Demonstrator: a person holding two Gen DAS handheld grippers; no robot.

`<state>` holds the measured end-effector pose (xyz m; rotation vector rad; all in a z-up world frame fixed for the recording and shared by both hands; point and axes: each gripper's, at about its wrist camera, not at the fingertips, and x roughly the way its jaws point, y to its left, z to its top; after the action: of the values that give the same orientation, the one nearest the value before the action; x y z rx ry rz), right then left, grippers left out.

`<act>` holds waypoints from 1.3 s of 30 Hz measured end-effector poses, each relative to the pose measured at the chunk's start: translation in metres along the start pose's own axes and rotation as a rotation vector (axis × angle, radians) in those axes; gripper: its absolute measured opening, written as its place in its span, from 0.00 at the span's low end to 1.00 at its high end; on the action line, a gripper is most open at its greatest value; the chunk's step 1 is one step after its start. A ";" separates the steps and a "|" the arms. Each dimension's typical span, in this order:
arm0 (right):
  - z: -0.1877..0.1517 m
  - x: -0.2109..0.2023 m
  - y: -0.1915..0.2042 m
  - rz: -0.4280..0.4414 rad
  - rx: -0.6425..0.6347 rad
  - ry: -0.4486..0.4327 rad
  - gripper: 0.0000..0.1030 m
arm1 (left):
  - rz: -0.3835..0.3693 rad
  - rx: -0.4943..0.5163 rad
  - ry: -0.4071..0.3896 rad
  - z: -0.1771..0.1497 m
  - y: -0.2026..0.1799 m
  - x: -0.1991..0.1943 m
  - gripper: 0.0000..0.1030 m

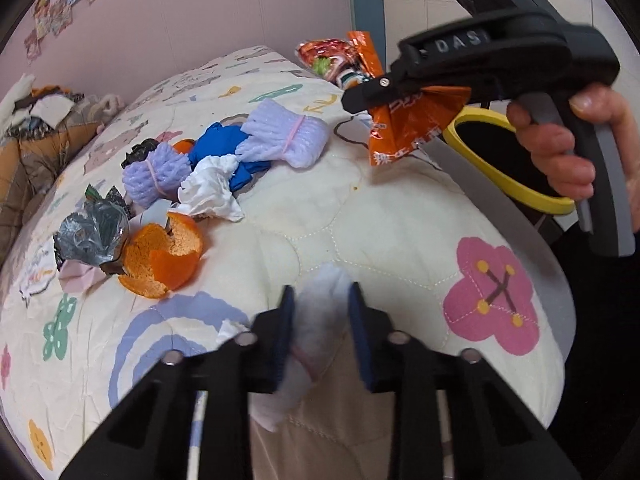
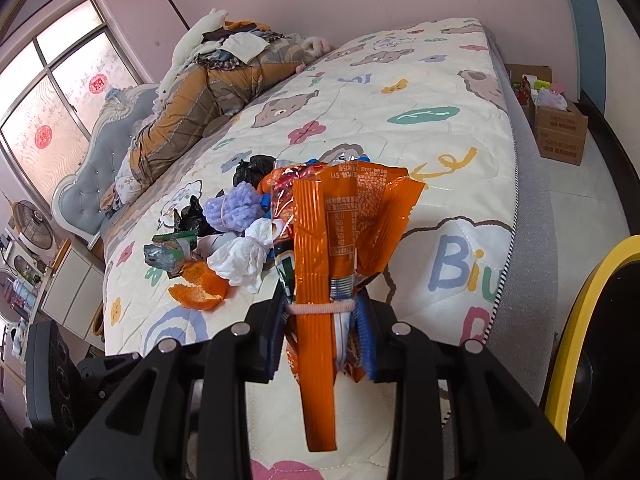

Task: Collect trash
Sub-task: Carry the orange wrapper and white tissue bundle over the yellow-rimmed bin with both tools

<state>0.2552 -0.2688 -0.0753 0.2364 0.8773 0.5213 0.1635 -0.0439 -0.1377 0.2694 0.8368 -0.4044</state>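
Left of the orange peel (image 1: 162, 258) the trash heap (image 1: 208, 168) blocks the quilt (image 1: 360, 216); right of the peel, bare quilt lies open toward the yellow-rimmed bin (image 1: 504, 160).

I see a crumpled orange foil snack wrapper (image 2: 340, 240) standing upright, a white foam fruit net (image 1: 320, 312) (blurred) low over the quilt, and orange peel (image 1: 164, 260), white tissue (image 1: 212, 192) and lilac foam nets (image 1: 280, 132) heaped together.

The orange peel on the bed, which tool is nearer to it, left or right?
Left. The left tool sits just right of the orange peel, low over the quilt with white foam between its pads. The right tool is farther off, holding an orange wrapper.
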 end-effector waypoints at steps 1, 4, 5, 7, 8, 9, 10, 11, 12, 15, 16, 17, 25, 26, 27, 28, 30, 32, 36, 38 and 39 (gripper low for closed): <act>0.000 -0.001 0.000 0.002 0.001 -0.001 0.29 | -0.010 -0.022 -0.003 0.001 0.004 -0.002 0.12; 0.001 -0.002 -0.001 0.005 0.002 -0.003 0.29 | -0.012 -0.061 -0.010 0.002 0.014 -0.005 0.10; 0.000 -0.003 0.000 0.005 0.001 -0.004 0.29 | -0.005 -0.062 -0.010 0.002 0.015 -0.005 0.10; 0.000 -0.003 0.000 0.006 0.000 -0.004 0.29 | -0.006 -0.067 -0.013 0.000 0.014 -0.006 0.09; 0.000 -0.003 0.000 0.006 0.000 -0.003 0.29 | -0.008 -0.075 -0.019 0.000 0.015 -0.007 0.09; 0.000 -0.003 0.000 0.006 0.000 -0.003 0.29 | -0.012 -0.087 -0.026 -0.001 0.015 -0.009 0.08; 0.000 -0.003 0.000 0.006 0.001 -0.003 0.29 | -0.019 -0.105 -0.038 0.000 0.017 -0.013 0.08; 0.000 -0.003 0.000 0.006 0.004 -0.003 0.29 | -0.029 -0.122 -0.049 0.000 0.019 -0.016 0.08; -0.001 -0.003 0.000 0.005 0.005 -0.004 0.29 | -0.043 -0.143 -0.063 0.001 0.022 -0.020 0.08; -0.002 -0.006 -0.002 0.008 0.015 -0.009 0.29 | -0.086 -0.201 -0.105 0.005 0.030 -0.035 0.08; -0.002 -0.007 -0.001 0.010 0.018 -0.011 0.29 | -0.102 -0.217 -0.119 0.006 0.033 -0.041 0.08; -0.002 -0.007 -0.002 0.011 0.020 -0.013 0.29 | -0.110 -0.227 -0.130 0.007 0.034 -0.045 0.08; 0.003 -0.041 0.008 0.037 0.012 -0.071 0.29 | -0.108 -0.235 -0.212 0.020 0.031 -0.073 0.08; 0.005 -0.047 0.009 0.031 0.005 -0.085 0.29 | -0.105 -0.235 -0.219 0.022 0.030 -0.074 0.08; 0.007 -0.056 0.009 0.026 0.003 -0.101 0.29 | -0.104 -0.240 -0.226 0.025 0.030 -0.075 0.08; 0.009 -0.064 0.009 0.028 0.005 -0.110 0.29 | -0.105 -0.245 -0.231 0.029 0.030 -0.076 0.08; 0.011 -0.079 0.007 0.022 0.008 -0.128 0.29 | -0.103 -0.247 -0.241 0.036 0.028 -0.078 0.08; 0.012 -0.095 0.004 0.001 0.000 -0.141 0.29 | -0.109 -0.244 -0.253 0.043 0.024 -0.078 0.08; 0.011 -0.129 -0.005 -0.064 -0.016 -0.159 0.29 | -0.137 -0.225 -0.273 0.061 0.011 -0.077 0.08; 0.011 -0.146 -0.012 -0.090 -0.008 -0.168 0.29 | -0.154 -0.214 -0.283 0.072 0.001 -0.075 0.08; 0.010 -0.156 -0.016 -0.108 -0.005 -0.176 0.29 | -0.164 -0.209 -0.287 0.077 -0.005 -0.074 0.08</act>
<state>0.1863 -0.3637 0.0287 0.2255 0.7133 0.3959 0.1680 -0.0601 -0.0316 -0.0523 0.6136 -0.4916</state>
